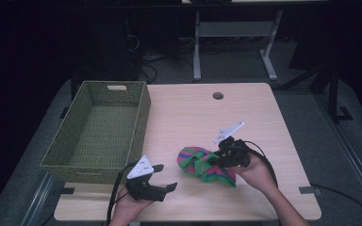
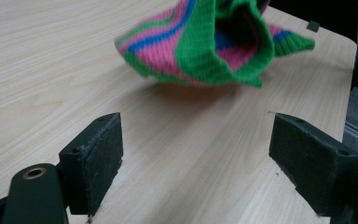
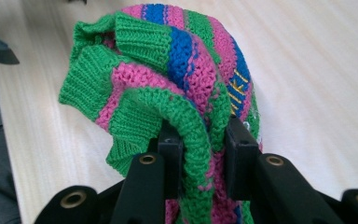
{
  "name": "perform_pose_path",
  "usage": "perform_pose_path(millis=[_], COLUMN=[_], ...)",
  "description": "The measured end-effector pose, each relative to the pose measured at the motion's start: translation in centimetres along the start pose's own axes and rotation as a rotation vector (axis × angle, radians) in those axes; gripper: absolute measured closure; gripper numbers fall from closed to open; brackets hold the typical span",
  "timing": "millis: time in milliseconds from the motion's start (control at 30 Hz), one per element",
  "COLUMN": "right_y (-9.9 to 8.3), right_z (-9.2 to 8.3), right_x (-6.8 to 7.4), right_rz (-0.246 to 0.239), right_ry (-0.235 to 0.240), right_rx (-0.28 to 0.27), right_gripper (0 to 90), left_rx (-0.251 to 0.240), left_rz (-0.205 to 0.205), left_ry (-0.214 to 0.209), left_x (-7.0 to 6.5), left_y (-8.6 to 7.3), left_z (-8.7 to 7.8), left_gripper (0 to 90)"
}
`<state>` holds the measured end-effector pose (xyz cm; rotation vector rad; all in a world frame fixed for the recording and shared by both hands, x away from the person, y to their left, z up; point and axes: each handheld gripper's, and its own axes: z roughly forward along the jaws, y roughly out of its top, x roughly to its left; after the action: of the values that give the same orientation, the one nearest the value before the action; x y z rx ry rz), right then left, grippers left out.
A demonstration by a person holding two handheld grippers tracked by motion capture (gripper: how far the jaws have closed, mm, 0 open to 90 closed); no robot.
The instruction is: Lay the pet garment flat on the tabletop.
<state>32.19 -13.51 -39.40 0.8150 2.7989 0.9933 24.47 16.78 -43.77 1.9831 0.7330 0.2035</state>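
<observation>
Right jaws clenched on bunched knit (image 1: 202,164), left released — could slip loose, dangling folds dragging on counter (image 1: 193,113).

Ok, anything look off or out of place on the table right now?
Nothing damaged or spilled. The knitted garment is bunched in a crumpled heap, pinched in the right gripper. The left gripper sits open beside it, holding nothing. The woven basket overhangs the table's left edge somewhat.
</observation>
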Motion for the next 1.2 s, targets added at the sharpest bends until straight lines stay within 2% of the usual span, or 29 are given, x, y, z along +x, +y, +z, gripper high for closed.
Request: perform_pose_path(millis=[333, 633, 733, 767, 833, 867, 1000, 1067, 1200], right_y=[-1.0, -1.7, -2.1, -2.1, -2.3, -2.6, -2.9, -3.3, -3.9], right_z=[2.6, 3.7, 4.1, 4.1, 4.1, 4.1, 4.0, 3.8, 3.4], right_x=[0.2, 0.4, 0.5, 0.6, 0.6, 0.7, 0.9, 1.2, 1.5], right_rz=[0.019, 0.036, 0.036, 0.048, 0.041, 0.041, 0.04, 0.018, 0.009], right_ry=[0.032, 0.059, 0.069, 0.073, 0.075, 0.081, 0.083, 0.077, 0.08], right_rx=[0.049, 0.053, 0.048, 0.057, 0.054, 0.044, 0.061, 0.054, 0.06], right_gripper=[71.8, 68.5, 63.0, 62.0, 61.5, 58.2, 53.5, 49.1, 44.0], left_rx=[0.008, 0.004, 0.003, 0.003, 0.003, 0.002, 0.005, 0.007, 0.01], left_rz=[0.002, 0.005, 0.0, 0.0, 0.002, 0.0, 0.003, 0.004, 0.003], left_ry=[-0.004, -0.003, -0.007, -0.007, -0.007, -0.008, -0.01, -0.008, -0.009], left_x=[0.0, -0.1, -0.1, -0.1, -0.1, -0.1, -0.1, -0.1, -0.1], left_y=[0.0, 0.0, 0.0, 0.0, 0.0, 0.0, 0.0, 0.0, 0.0], left_z=[0.1, 0.1, 0.1, 0.1, 0.2, 0.2, 0.2, 0.2, 0.3], left_gripper=[17.0, 17.1, 17.1, 17.1, 17.0, 17.1, 17.1, 17.0, 17.1])
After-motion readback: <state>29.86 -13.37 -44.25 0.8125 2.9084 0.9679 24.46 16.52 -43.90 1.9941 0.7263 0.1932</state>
